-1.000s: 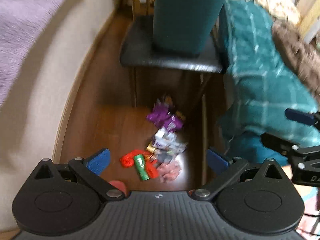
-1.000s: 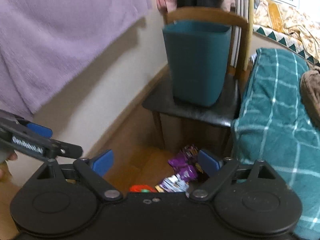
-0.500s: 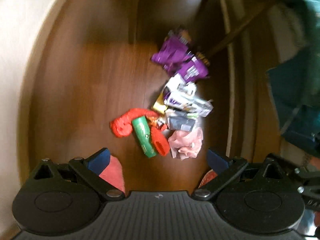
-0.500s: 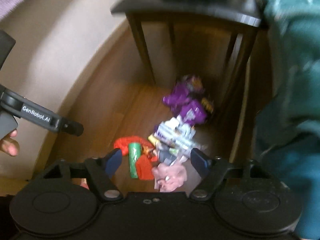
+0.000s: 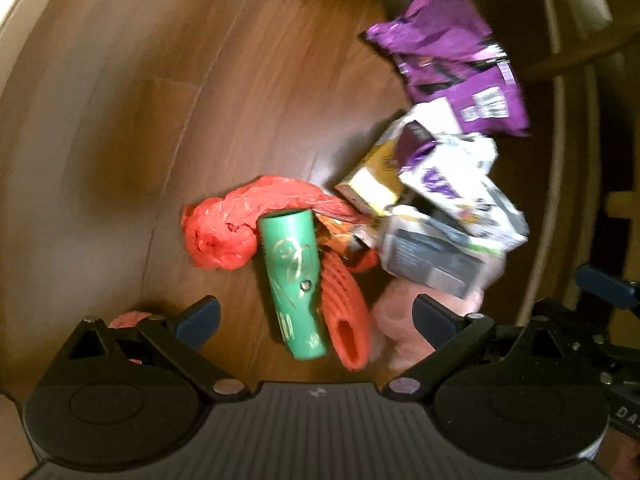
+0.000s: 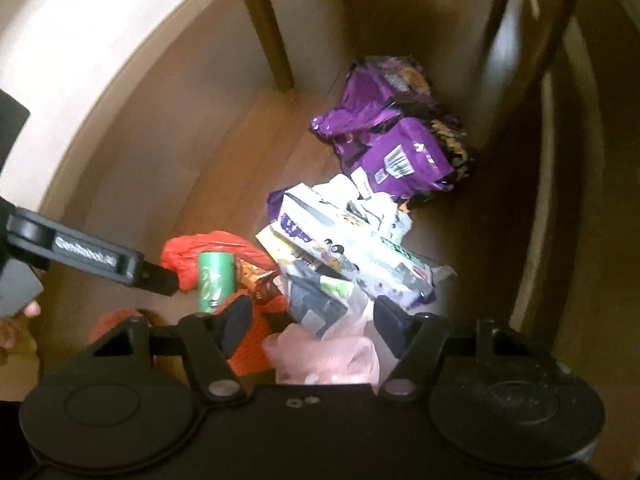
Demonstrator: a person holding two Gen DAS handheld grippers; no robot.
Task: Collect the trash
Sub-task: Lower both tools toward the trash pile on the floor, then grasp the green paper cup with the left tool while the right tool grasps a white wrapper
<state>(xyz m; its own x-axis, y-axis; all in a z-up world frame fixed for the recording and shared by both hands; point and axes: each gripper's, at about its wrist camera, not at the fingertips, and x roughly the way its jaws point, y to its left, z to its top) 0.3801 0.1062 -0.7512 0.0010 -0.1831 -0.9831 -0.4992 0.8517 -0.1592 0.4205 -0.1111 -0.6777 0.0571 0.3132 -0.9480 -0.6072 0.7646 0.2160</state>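
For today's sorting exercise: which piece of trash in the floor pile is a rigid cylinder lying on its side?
The green tube, lying beside the red plastic bag. The rest are crumpled bags, wrappers and flattened cartons.

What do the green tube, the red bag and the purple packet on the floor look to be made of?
Green tube: probably card or plastic; smooth, gold print.
Red bag: thin plastic film; crumpled, translucent folds.
Purple packet: likely glossy foil-lined plastic; creased, shiny, barcode label.

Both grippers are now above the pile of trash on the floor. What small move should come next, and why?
Probably lower the left gripper a little onto the green tube and close. Its jaws stand open on either side of the tube, nothing gripped yet. The right gripper, jaws closing, frames the pink bag without pressing it.
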